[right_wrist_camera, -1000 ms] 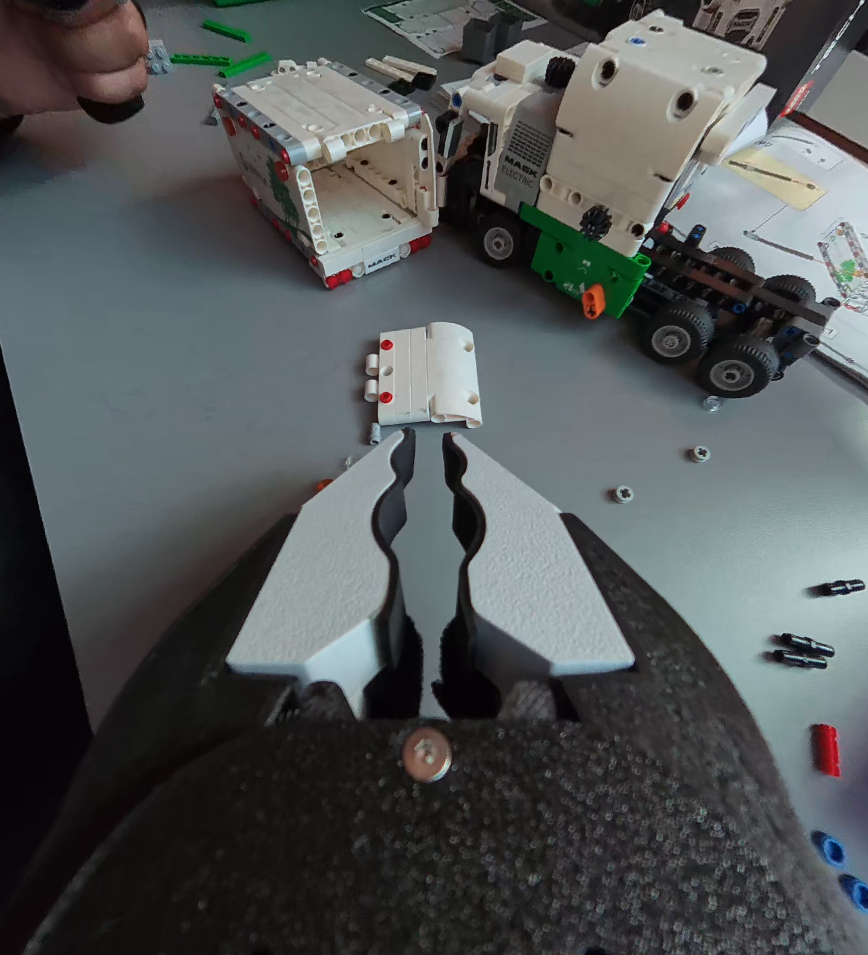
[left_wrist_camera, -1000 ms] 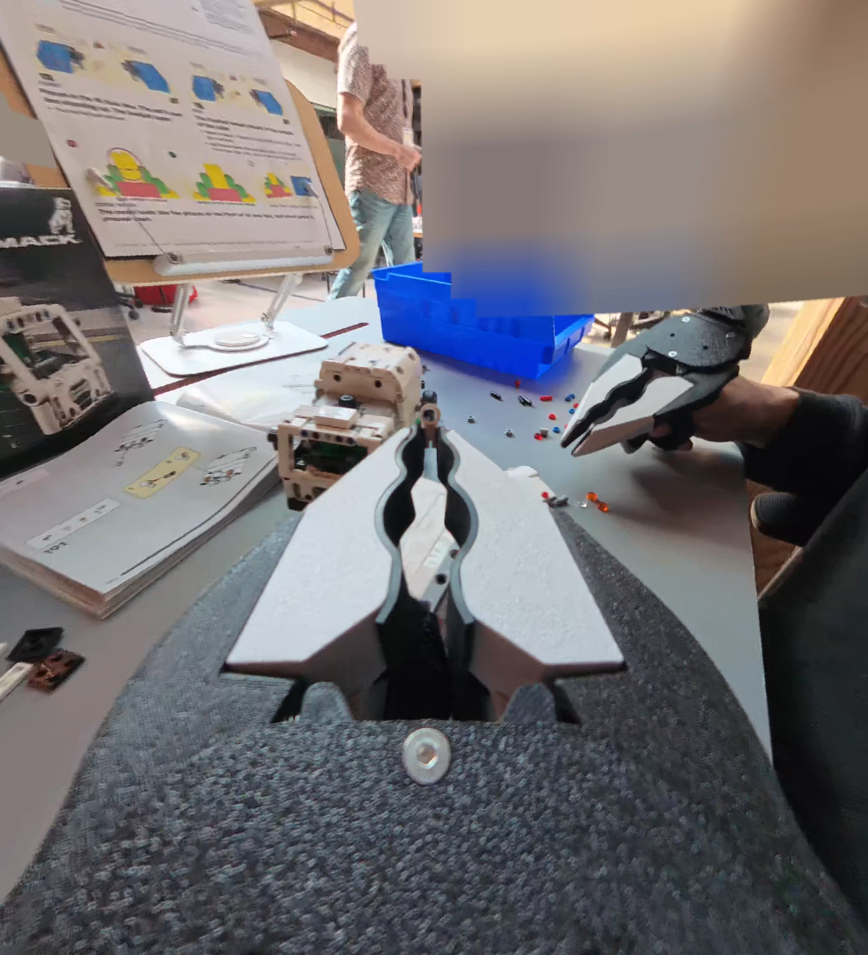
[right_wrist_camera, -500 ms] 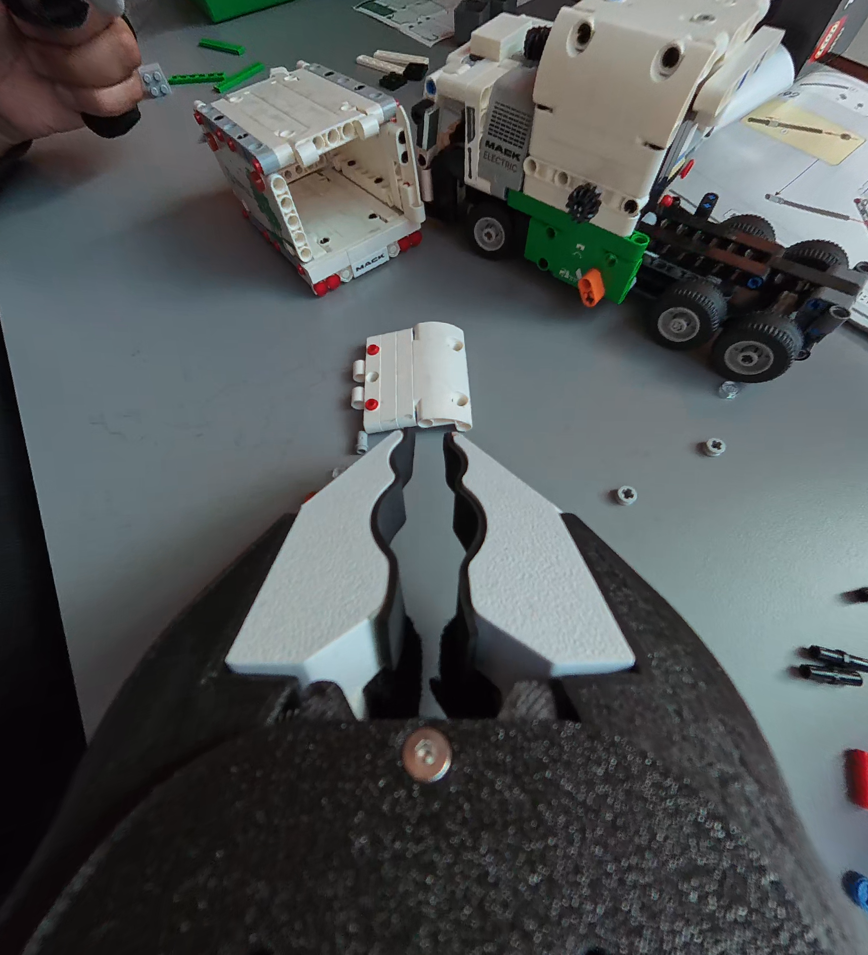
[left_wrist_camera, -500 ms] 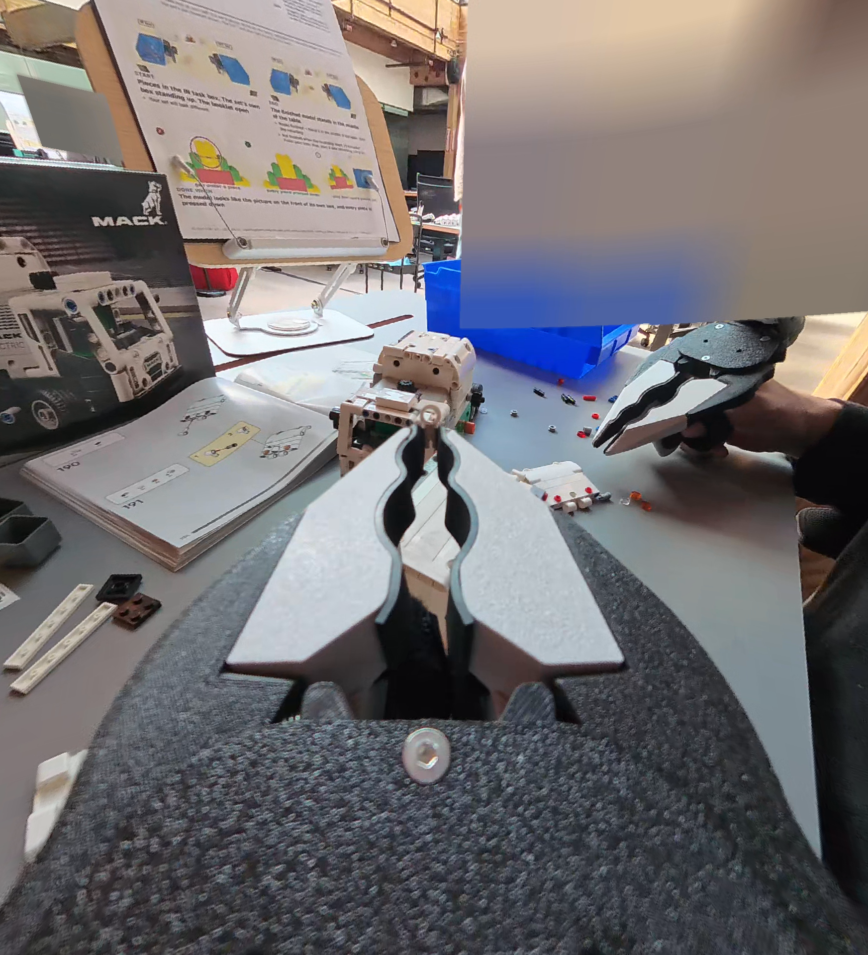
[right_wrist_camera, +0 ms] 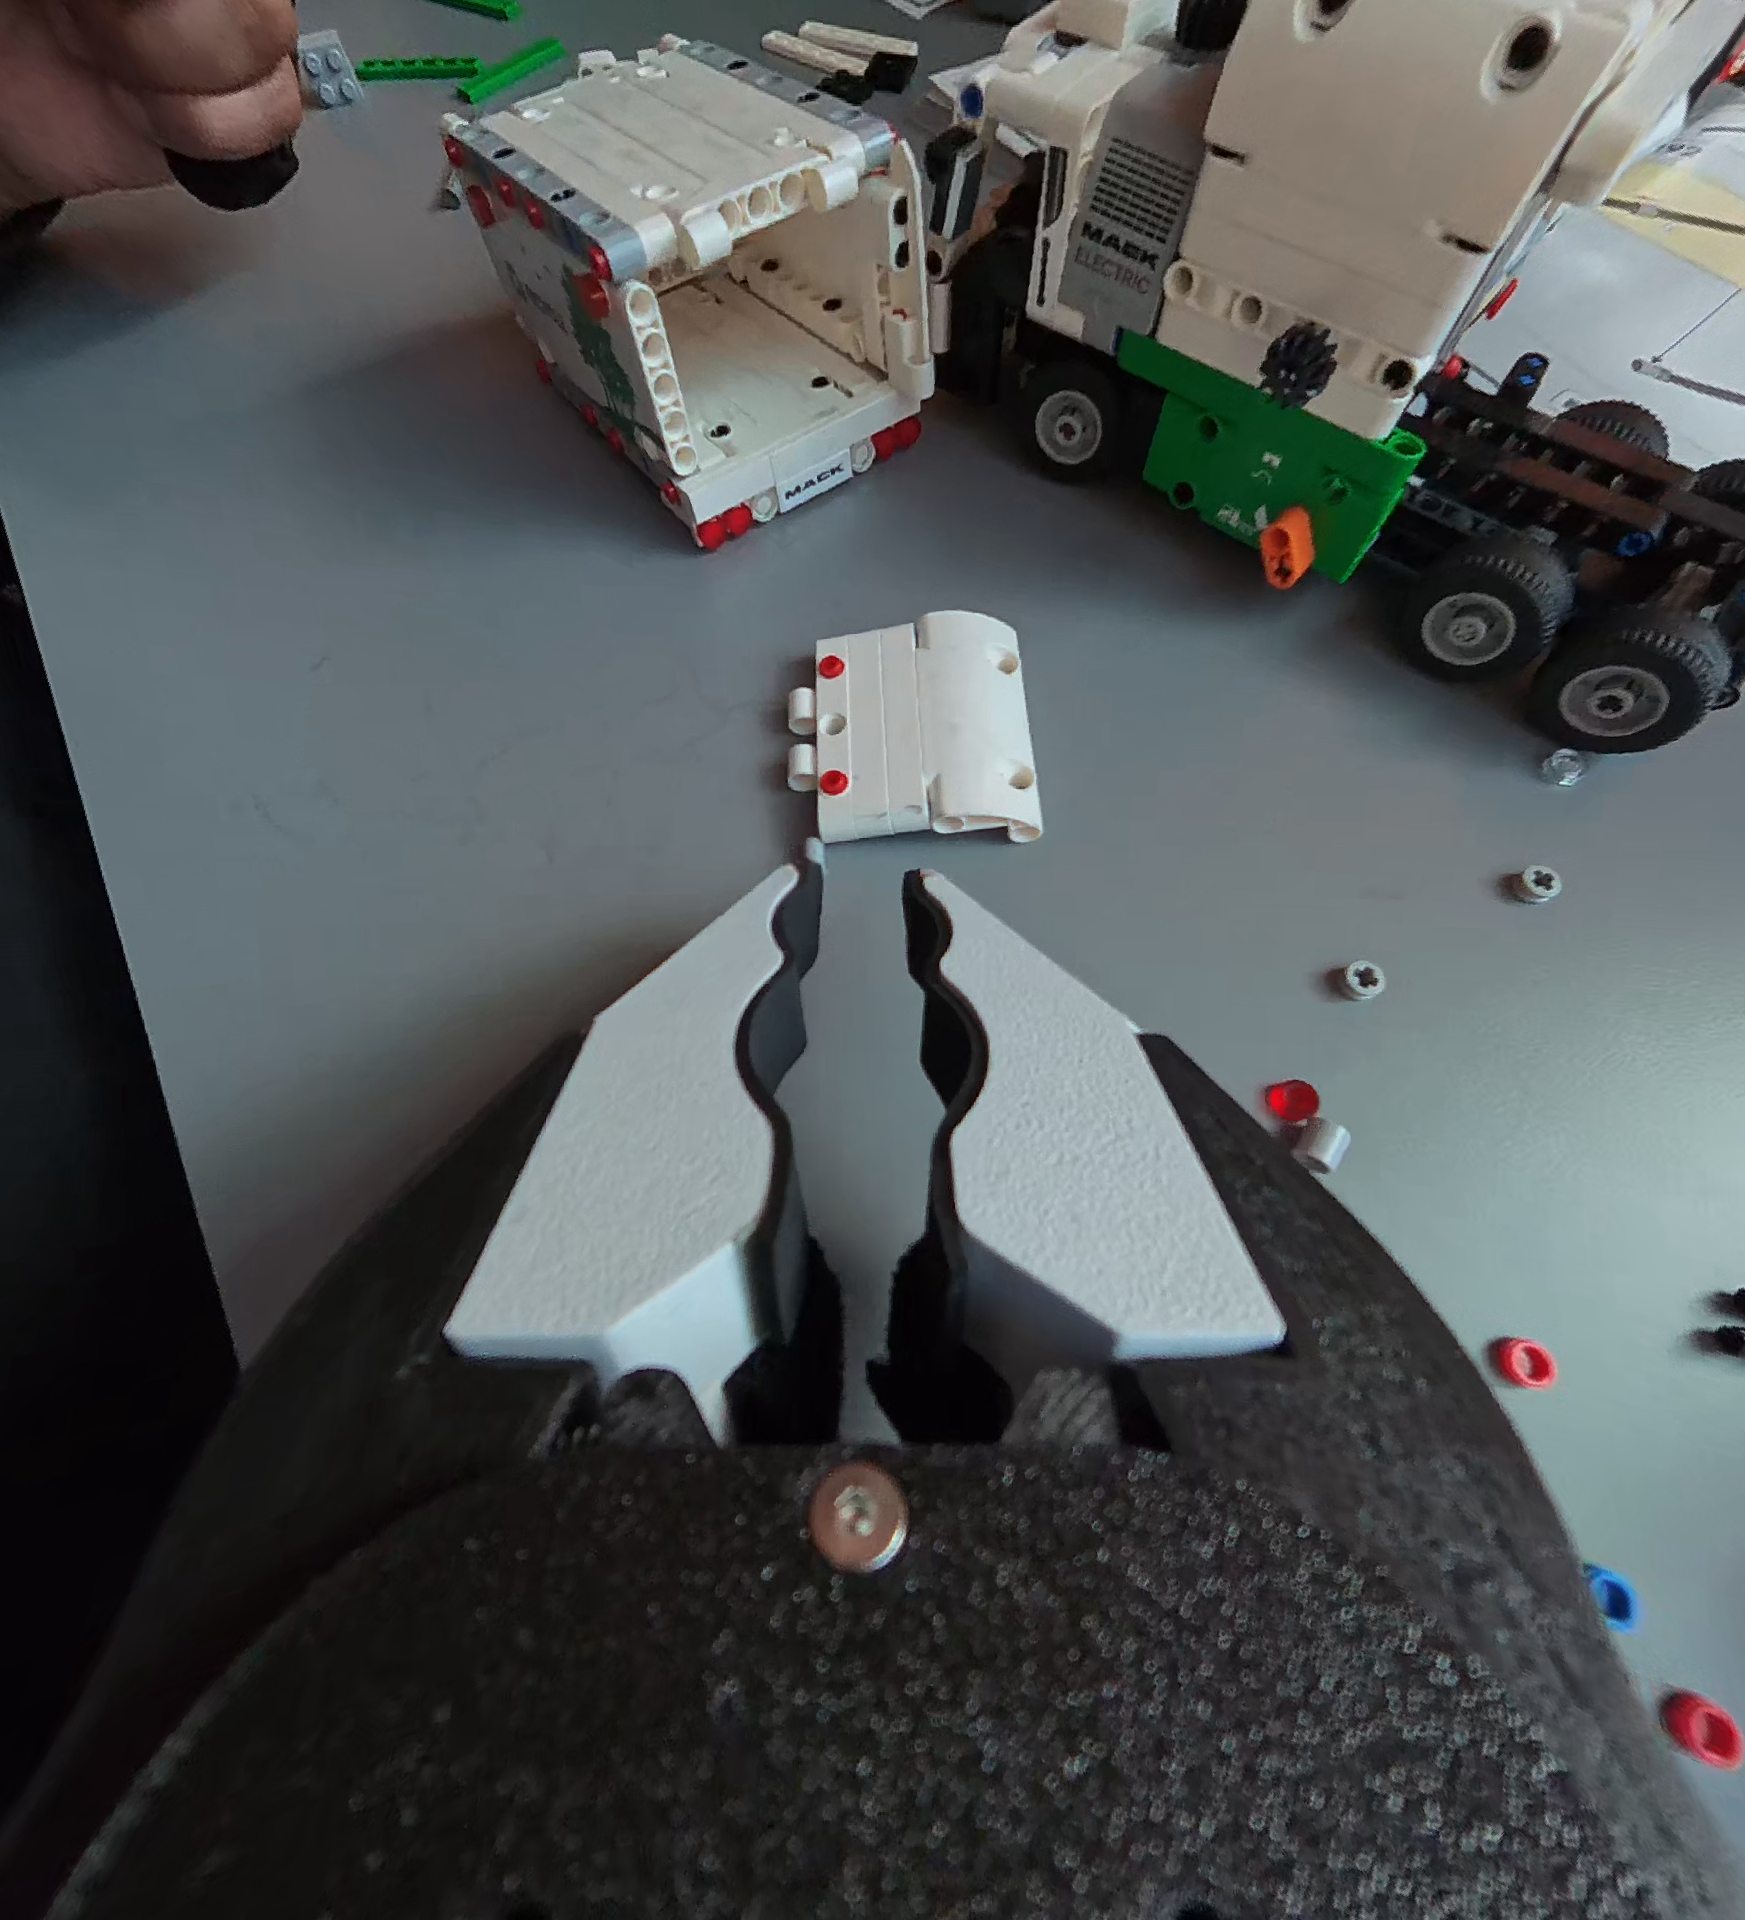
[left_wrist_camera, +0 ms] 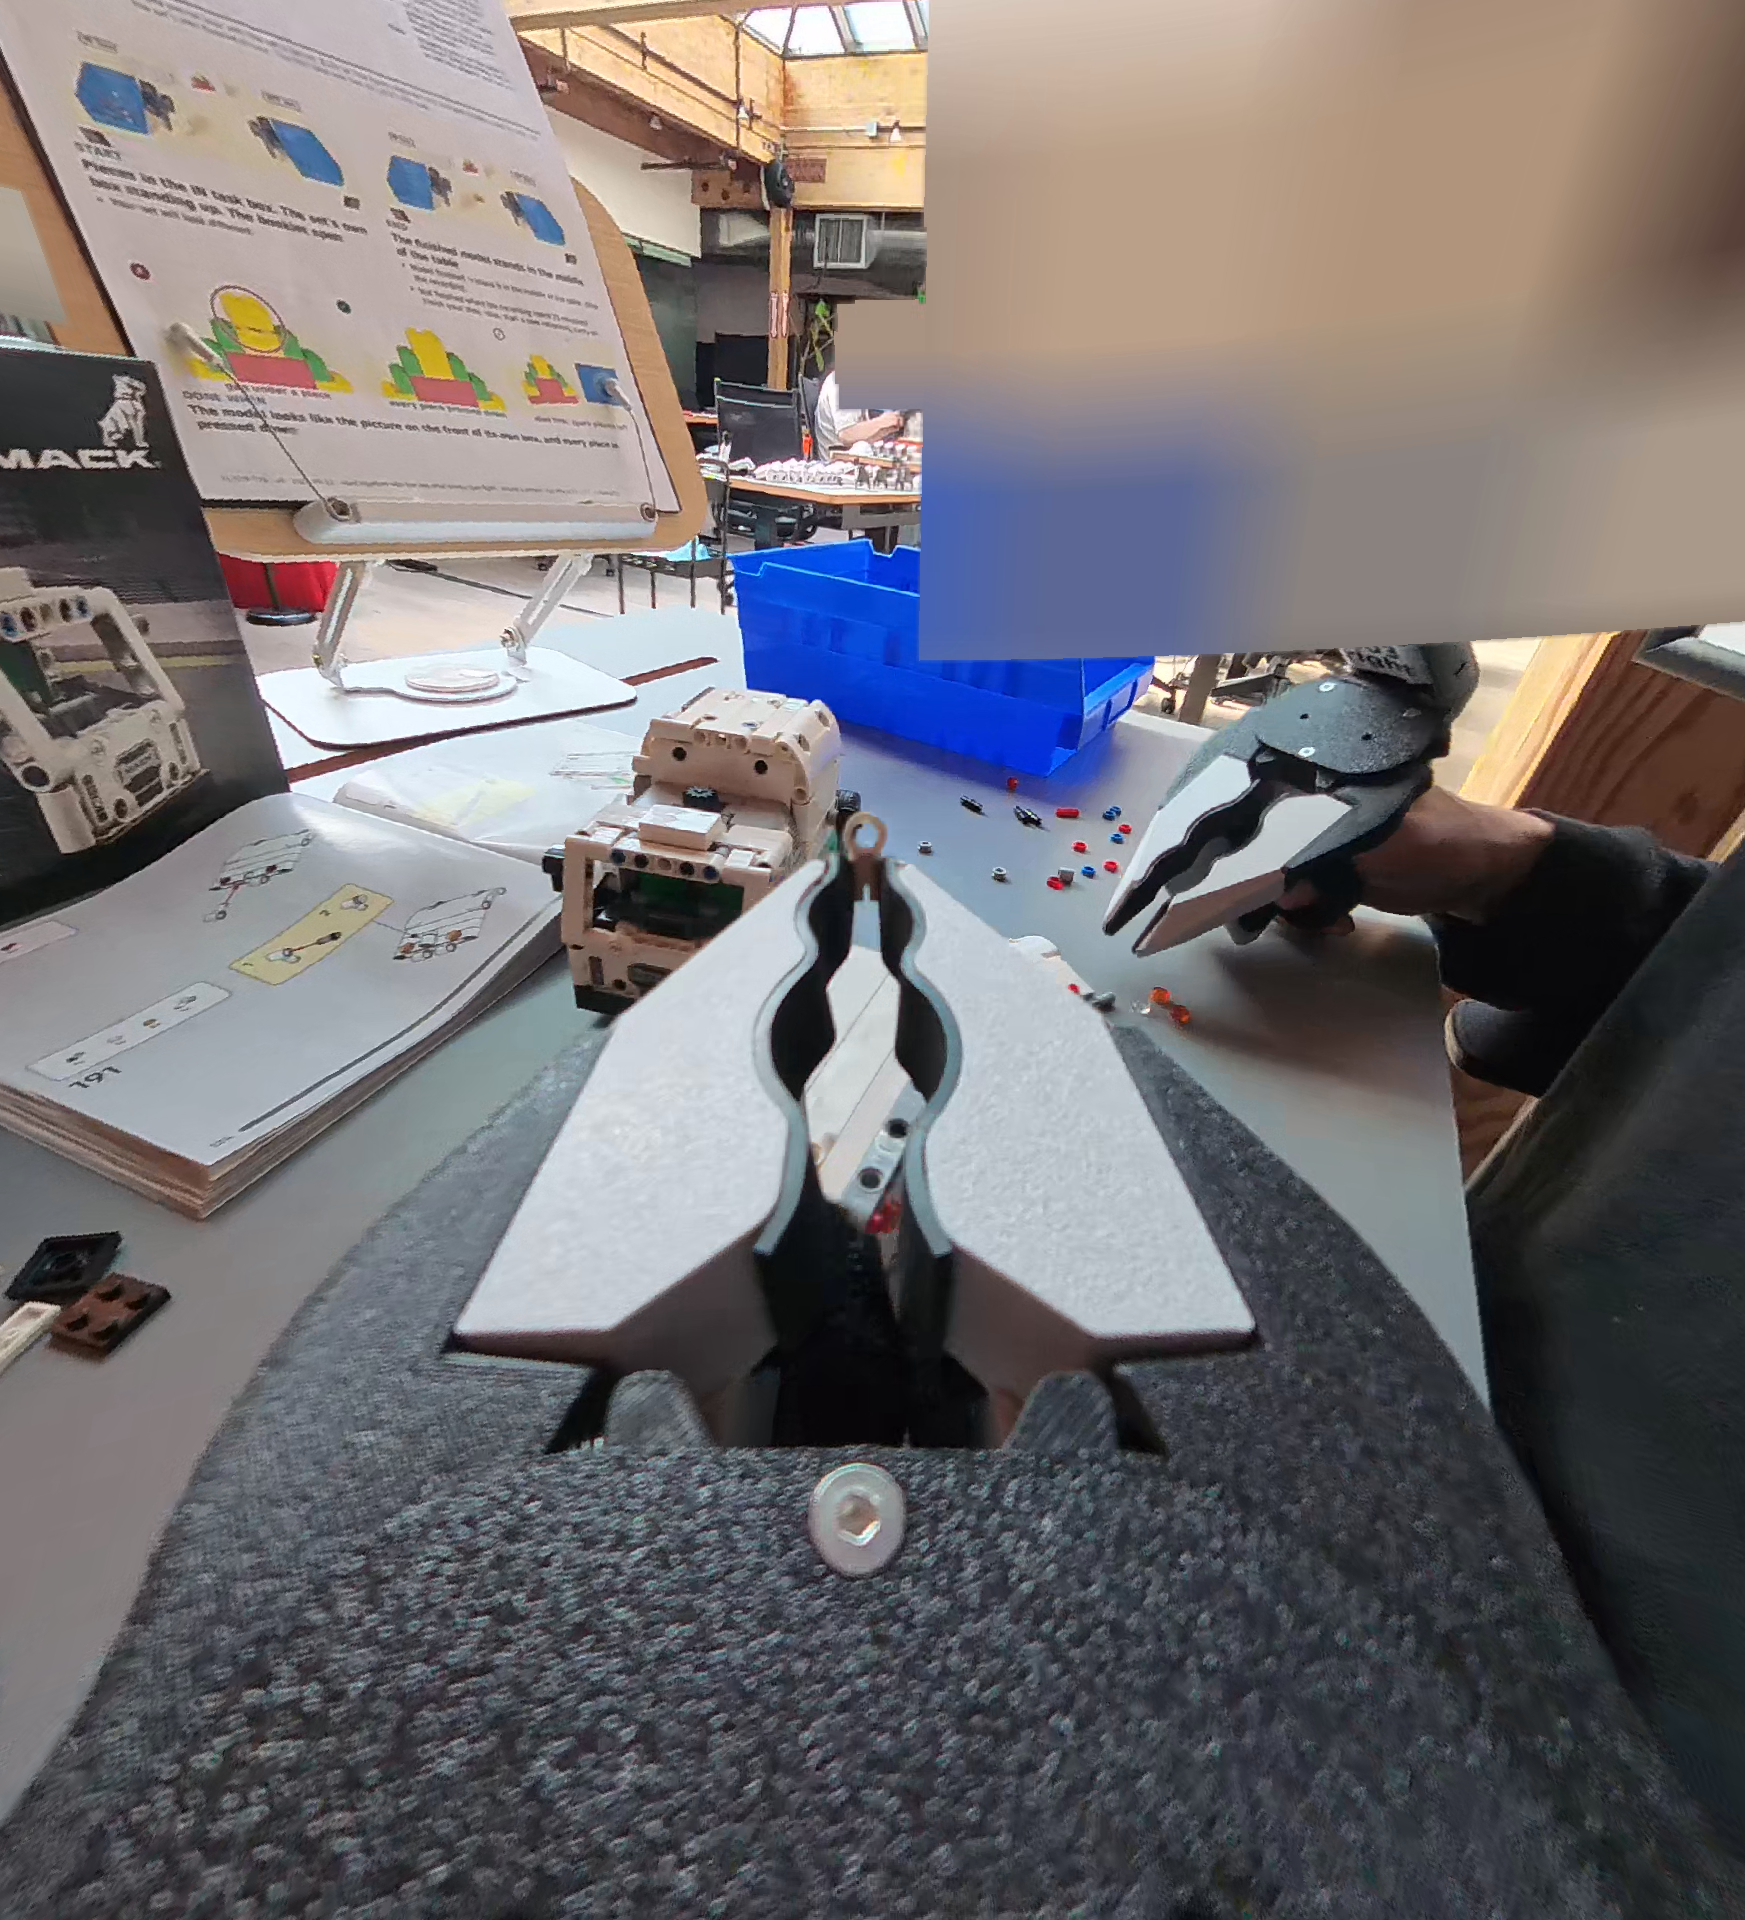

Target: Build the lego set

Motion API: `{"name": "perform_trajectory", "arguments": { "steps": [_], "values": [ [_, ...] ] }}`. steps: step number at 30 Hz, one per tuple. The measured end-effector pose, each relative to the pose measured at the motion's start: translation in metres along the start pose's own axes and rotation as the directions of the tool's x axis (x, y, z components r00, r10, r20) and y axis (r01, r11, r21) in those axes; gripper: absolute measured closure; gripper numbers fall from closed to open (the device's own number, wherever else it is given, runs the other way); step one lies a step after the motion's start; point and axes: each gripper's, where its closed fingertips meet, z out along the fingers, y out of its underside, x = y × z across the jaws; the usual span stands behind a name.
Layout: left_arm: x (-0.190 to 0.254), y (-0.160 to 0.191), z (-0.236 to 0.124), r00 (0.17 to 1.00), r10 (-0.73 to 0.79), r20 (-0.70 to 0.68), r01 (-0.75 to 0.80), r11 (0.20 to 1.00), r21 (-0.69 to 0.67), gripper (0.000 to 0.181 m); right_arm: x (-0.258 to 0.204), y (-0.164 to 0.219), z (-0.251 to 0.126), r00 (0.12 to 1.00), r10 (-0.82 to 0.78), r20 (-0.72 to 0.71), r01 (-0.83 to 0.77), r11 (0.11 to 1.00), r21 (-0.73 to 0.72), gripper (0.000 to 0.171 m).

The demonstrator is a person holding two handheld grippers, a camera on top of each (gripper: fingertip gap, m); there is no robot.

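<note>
White panel [right_wrist_camera: 918,727] just beyond parted right tongs [right_wrist_camera: 860,878]

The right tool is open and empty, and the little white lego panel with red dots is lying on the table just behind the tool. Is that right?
Almost. The right tool is open and empty, but the white lego panel lies on the table just ahead of its tips, not behind. The right wrist view shows this.

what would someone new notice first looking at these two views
In the right wrist view, the half-built white and green truck at upper right, with the white box body lying apart to its left. A small white panel lies just ahead of the open right gripper. The left gripper pinches a small ring-ended piece.
</note>
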Motion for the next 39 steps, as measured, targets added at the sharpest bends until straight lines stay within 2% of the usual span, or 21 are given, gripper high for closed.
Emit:
{"name": "perform_trajectory", "arguments": {
  "steps": [4,8,14,34,36,39],
  "values": [
    [0.010,0.000,0.001,0.996,-0.062,-0.066,0.063,0.998,0.015,0.179,-0.004,0.005,0.002,0.999,-0.020,-0.029,0.019,0.999,-0.032,0.154],
    [0.040,0.005,0.004,0.954,-0.194,-0.230,0.204,0.979,0.019,0.179,-0.009,0.005,0.003,1.000,0.001,-0.024,-0.002,0.999,-0.032,0.154],
    [0.061,0.001,0.003,0.941,-0.129,-0.313,0.145,0.989,0.029,0.180,-0.017,0.008,0.008,1.000,0.005,0.020,-0.003,0.998,-0.068,0.157],
    [0.088,0.017,0.015,0.921,-0.081,-0.381,0.066,0.996,-0.054,0.179,-0.011,0.009,0.024,0.989,-0.149,-0.019,0.145,0.981,-0.129,0.167],
    [0.090,0.023,0.023,0.928,-0.088,-0.362,0.062,0.995,-0.082,0.179,-0.016,0.000,0.022,0.976,-0.218,-0.015,0.217,0.973,-0.077,0.167],
    [0.098,0.034,0.037,0.935,-0.097,-0.341,0.052,0.989,-0.139,0.179,-0.045,-0.043,0.008,0.928,-0.374,0.001,0.372,0.923,0.104,0.168]
  ]
}}
